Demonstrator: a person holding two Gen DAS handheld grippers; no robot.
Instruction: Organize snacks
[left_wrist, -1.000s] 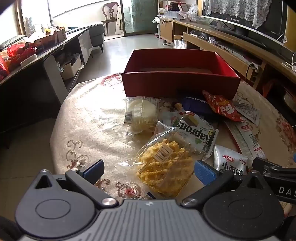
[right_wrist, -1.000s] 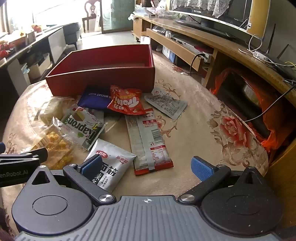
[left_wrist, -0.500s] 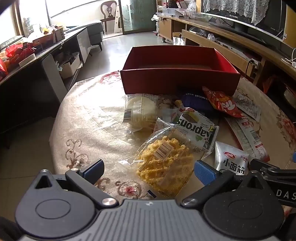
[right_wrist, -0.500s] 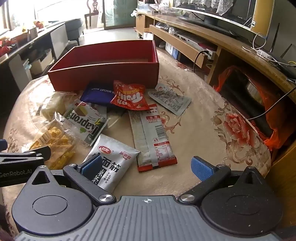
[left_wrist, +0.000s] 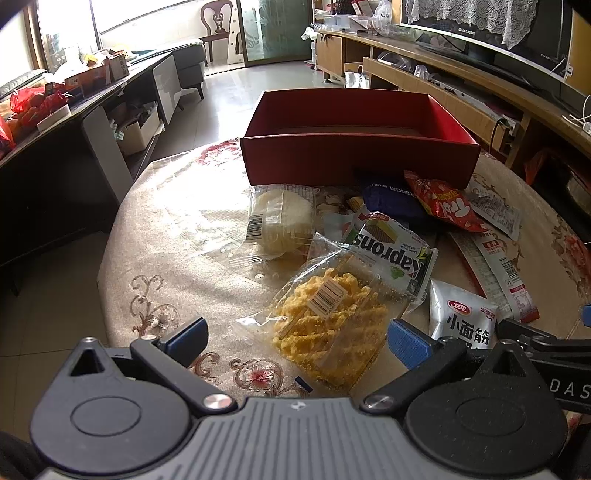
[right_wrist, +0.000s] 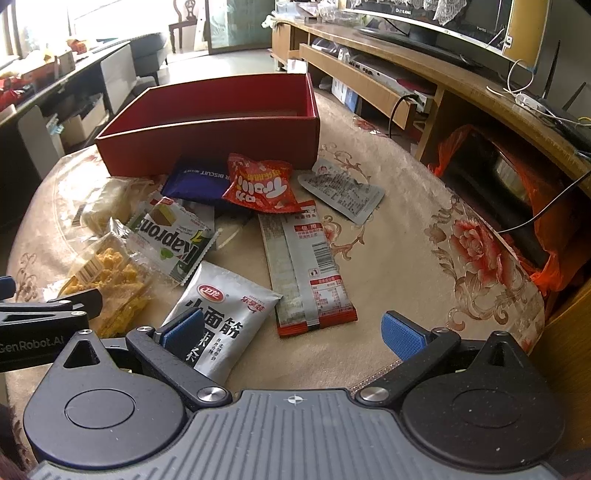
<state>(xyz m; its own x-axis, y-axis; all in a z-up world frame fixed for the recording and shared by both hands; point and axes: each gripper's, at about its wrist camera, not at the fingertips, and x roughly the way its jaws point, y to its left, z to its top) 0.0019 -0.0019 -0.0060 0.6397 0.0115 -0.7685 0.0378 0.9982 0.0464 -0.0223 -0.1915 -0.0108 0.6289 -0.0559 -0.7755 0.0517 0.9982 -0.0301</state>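
An empty red box stands at the far side of the round table. Snack packs lie in front of it: a clear bag of yellow crisps, a white Kaprons wafer pack, a clear pack of pale cakes, a dark blue biscuit pack, a red pack, a long grey-and-red pack, and a white pouch. My left gripper is open above the crisps bag. My right gripper is open over the white pouch's right edge.
The table wears a beige floral cloth. A small grey sachet lies right of the red pack. A wooden TV bench runs along the right. A dark counter stands left.
Both grippers have drawn slightly forward and lower toward the snacks; the packs appear a little larger. Both stay open and nothing on the table has moved.
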